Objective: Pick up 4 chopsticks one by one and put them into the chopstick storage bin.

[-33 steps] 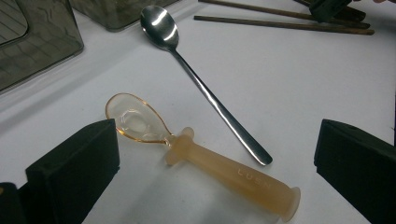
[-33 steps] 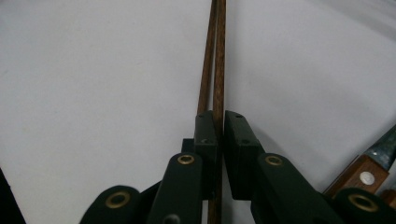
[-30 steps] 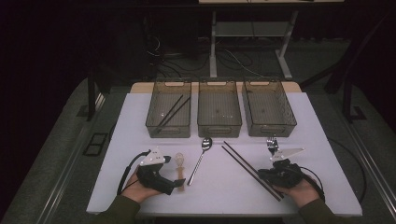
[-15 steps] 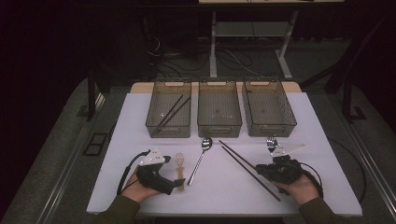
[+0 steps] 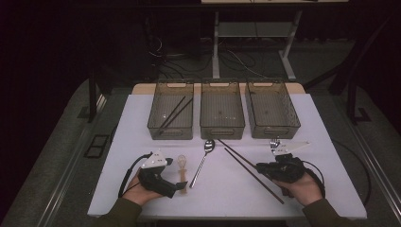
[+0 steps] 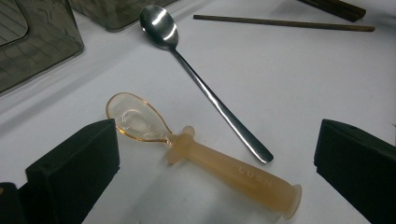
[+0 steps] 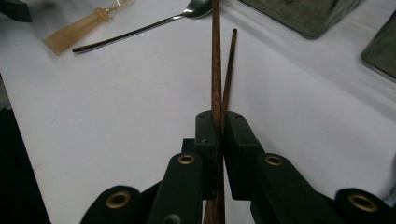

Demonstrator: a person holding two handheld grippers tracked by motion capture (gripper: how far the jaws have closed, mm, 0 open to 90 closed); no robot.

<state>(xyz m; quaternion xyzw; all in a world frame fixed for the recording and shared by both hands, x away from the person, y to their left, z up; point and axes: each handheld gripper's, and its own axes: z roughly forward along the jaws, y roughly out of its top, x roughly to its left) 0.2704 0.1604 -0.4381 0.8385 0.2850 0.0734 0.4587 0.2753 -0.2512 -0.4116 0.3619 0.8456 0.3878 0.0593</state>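
Right tool (image 7: 218,140) is clamped on the pair of brown chopsticks (image 7: 216,65), jaws nearly closed w/ both sticks pinched between them near one end; the sticks aren't parallel, they fan apart toward the far tips. In the high view the chopsticks (image 5: 246,165) run diagonally across the white counter (image 5: 326,142) from the right tool (image 5: 279,171) up toward the middle bin (image 5: 222,111), and look to lie low on or just above the surface – can't tell which. Left tool (image 6: 215,172) is wide open, jaws either side of the amber baby spoon (image 6: 205,158) but touching nothing; the steel spoon (image 6: 205,88) lies just beside it, its handle end close to the amber handle. In the high view the left tool (image 5: 182,186) rests at the near edge. Three grey bins stand in a row at the back; the left bin (image 5: 171,113) already holds a pair of chopsticks, so prob. sorting cutlery by type and this pair likely belongs there. To do it well – keep the squeeze firm so neither stick slips, lift level, clear the steel spoon, and lower in lengthwise along the bin. Risk: end grip means long leverage, tips may swing or scissor.
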